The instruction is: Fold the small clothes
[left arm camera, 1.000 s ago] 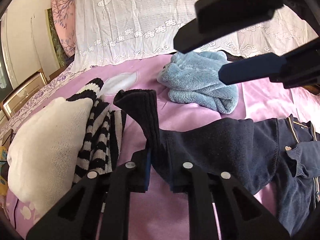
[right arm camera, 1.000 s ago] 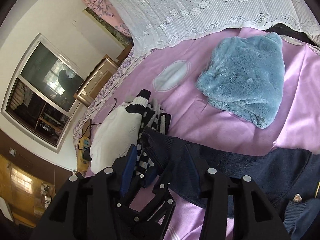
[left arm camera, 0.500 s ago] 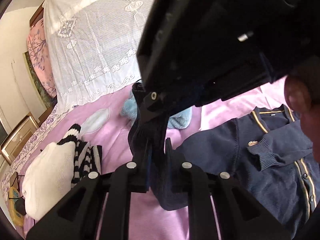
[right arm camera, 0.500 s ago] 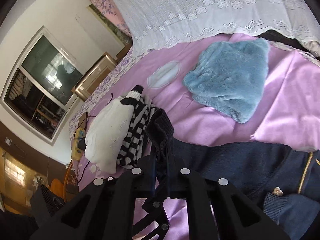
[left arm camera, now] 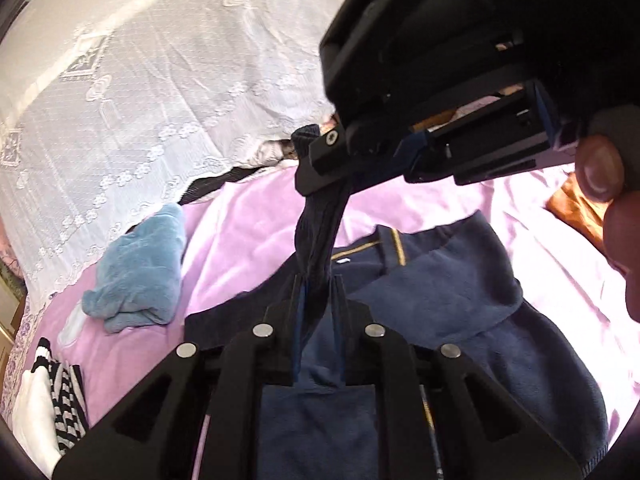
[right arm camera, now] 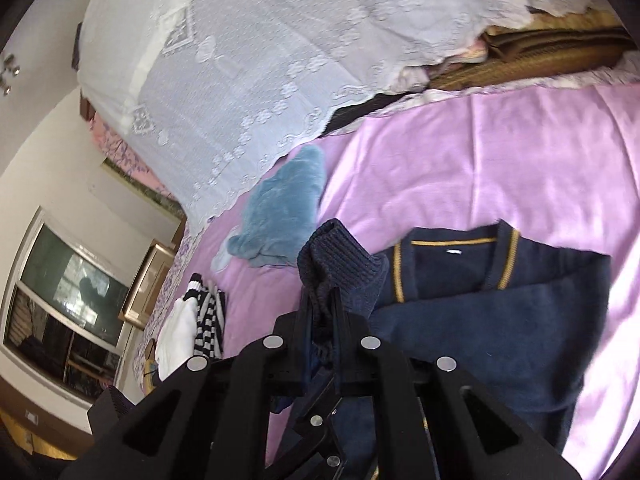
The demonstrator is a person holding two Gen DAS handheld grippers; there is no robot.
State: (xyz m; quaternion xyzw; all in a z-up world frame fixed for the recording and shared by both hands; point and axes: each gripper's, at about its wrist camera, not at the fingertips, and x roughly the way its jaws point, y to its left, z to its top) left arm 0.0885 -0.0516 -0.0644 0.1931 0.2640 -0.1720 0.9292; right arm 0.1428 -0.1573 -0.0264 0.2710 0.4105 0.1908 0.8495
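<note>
A navy knit cardigan with gold trim at the collar lies on the pink sheet. One sleeve is lifted off the bed and stretched between both grippers, above the cardigan's body. My left gripper is shut on the sleeve partway along it. The right gripper comes in from the upper right and pinches the sleeve's end. In the right wrist view the right gripper is shut on the ribbed cuff, which bunches up above the fingertips. The cardigan's collar lies just beyond.
A blue fleece garment lies left of the cardigan. A white and black-striped knit sits near the bed's left edge. A white lace cover drapes the bedding behind. A person's fingers hold the right gripper. Brown blankets lie at the back.
The right gripper, open a second ago, has shut on the cuff. Both grippers have carried the sleeve to the right, from beside the striped knit to above the cardigan's body, and both have rolled.
</note>
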